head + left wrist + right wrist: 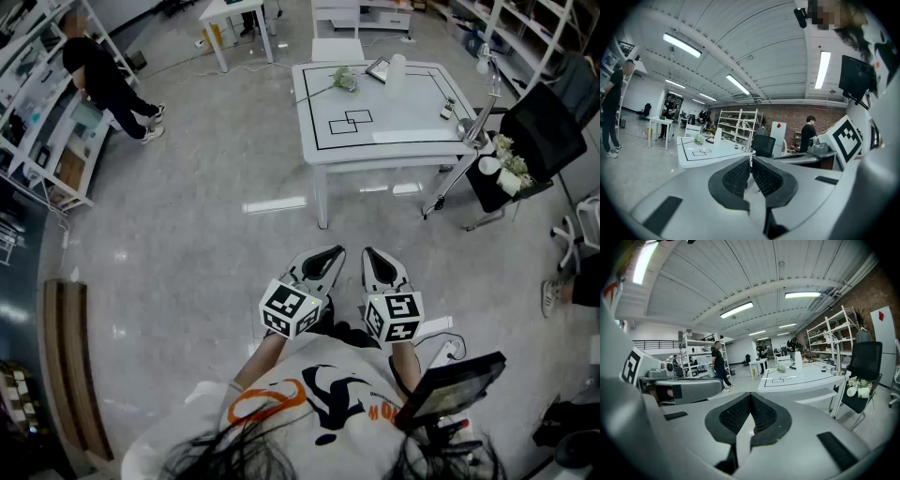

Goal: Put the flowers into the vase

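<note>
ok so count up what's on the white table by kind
flower bunch: 1
white vase: 1
dark flat frame: 1
small dark object: 1
desk lamp at the corner: 1
total: 5

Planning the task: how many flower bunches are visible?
2. One flower bunch lies on the white table; a second bunch sits on the black chair. Others may be hidden.

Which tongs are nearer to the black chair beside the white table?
Right. The black chair stands ahead and to the right of the right tongs; the left tongs are beside them on the side away from the chair, so farther.
</note>
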The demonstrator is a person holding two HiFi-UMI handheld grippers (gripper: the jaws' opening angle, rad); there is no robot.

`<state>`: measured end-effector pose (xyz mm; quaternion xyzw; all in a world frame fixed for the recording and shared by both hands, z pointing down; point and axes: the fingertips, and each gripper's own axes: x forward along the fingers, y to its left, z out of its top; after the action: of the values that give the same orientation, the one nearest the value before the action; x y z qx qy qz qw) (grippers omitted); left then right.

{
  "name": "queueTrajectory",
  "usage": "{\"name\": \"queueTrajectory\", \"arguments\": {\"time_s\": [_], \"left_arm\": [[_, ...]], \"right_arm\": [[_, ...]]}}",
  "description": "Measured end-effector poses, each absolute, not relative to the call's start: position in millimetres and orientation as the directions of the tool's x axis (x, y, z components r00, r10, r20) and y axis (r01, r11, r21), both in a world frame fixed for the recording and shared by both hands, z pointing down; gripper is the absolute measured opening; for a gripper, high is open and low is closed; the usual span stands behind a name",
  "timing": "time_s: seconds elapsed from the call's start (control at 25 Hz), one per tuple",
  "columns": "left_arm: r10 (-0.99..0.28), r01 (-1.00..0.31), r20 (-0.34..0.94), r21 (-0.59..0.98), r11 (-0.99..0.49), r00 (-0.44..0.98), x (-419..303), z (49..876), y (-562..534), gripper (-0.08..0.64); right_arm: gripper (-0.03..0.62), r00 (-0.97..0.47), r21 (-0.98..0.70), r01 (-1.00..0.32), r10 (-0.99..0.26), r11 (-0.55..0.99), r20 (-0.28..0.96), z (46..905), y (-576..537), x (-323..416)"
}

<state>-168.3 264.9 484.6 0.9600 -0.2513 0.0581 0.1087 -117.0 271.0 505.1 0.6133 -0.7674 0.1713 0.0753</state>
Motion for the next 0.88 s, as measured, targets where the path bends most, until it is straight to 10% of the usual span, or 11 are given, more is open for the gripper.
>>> {"name": "queueTrajectory", "arguments": {"time_s": [0.88], "left_arm": [[-0.437,-0.47,0.184,0.219,-0.855,0.881,-160.2,498.7,198.1,0.011]], "right_arm": [[0.014,-0.225,-0.219,-0.963,-0.918,0.159,0.327,514.4,208.0,-105.2]]}}
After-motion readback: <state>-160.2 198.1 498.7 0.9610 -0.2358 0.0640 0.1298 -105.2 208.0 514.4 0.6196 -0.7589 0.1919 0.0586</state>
